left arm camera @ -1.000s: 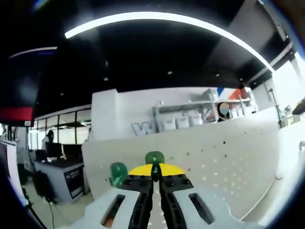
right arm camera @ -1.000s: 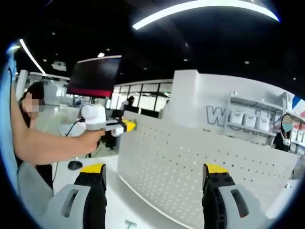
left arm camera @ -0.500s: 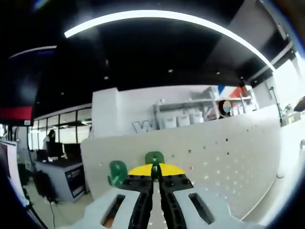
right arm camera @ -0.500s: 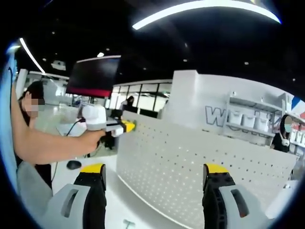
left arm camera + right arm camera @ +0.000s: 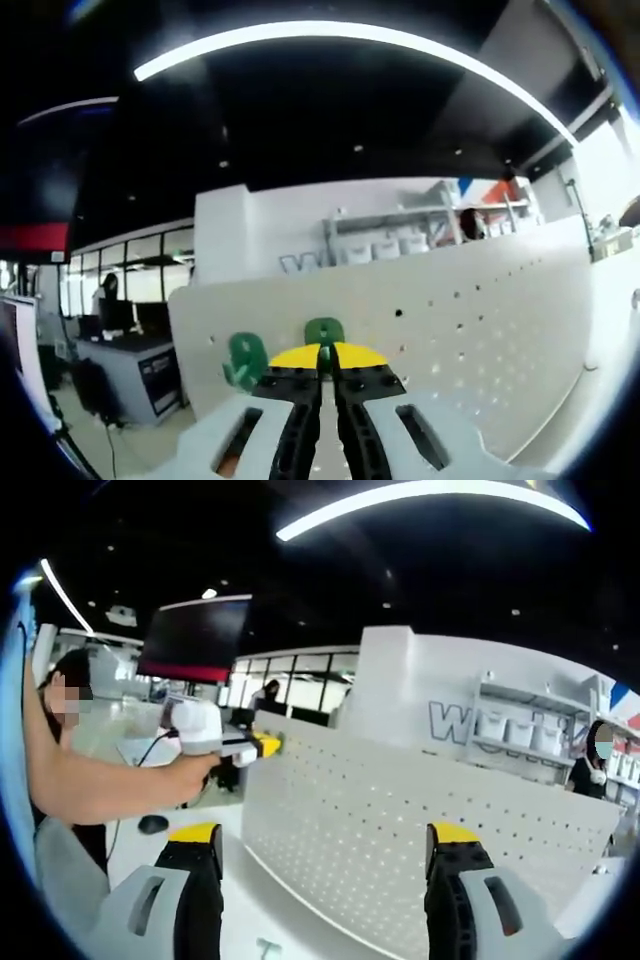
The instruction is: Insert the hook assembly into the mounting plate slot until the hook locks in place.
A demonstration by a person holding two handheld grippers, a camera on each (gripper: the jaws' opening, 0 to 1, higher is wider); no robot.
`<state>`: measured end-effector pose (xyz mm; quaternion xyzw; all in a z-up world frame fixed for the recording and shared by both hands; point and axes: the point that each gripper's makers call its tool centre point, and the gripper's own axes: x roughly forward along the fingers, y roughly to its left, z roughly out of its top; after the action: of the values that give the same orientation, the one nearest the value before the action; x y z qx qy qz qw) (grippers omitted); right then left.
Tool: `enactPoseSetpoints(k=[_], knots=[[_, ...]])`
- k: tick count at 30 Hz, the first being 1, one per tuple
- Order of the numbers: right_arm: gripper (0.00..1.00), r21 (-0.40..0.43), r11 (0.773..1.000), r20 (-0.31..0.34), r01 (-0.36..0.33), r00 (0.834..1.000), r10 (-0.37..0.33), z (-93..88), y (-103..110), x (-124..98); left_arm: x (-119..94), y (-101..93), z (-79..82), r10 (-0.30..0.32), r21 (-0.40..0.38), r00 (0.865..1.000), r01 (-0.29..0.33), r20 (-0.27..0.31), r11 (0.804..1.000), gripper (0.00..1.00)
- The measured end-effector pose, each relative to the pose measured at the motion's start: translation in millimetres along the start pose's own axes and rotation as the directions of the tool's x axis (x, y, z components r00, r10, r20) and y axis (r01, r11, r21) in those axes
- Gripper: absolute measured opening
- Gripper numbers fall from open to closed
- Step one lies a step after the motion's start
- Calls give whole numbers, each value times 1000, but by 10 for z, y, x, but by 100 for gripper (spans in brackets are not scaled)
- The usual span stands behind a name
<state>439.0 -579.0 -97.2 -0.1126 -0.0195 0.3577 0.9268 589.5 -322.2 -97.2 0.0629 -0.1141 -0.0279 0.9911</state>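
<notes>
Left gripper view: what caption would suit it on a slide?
The left gripper, jaws shut on a green hook, faces a white pegboard already bearing a second green hook.

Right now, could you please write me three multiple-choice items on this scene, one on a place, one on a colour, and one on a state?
1. Where is the second green hook?
A. On the pegboard, beside the left tongs' tips
B. Between the right tongs' tips
C. On the floor

2. What colour are the tips of the right tongs?
A. Red
B. Yellow
C. Blue

3. How are the left tongs set?
A. Wide open
B. Open and empty
C. Shut on a green hook

Answers: 1 A, it sits against the white pegboard; 2 B, both tips are capped in yellow; 3 C, the green hook pokes out between closed tips.
</notes>
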Motion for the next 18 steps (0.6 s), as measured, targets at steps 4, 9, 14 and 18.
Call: enactPoseSetpoints(k=[4,9,14,18], knots=[[84,3,1000,0,3,1000,-3,-4,-10,-12,27,6,-11,6,18,1000,-6,3,1000,3],[84,7,1000,3,8,1000,-8,-4,-26,-23,38,5,-11,4,26,1000,-4,6,1000,3],[83,15,1000,9,12,1000,-13,-2,-45,-28,39,-2,-6,0,67,1000,0,7,998,3],[83,26,1000,7,7,1000,-7,-19,-28,-21,37,-8,-5,2,89,1000,-2,3,996,3]])
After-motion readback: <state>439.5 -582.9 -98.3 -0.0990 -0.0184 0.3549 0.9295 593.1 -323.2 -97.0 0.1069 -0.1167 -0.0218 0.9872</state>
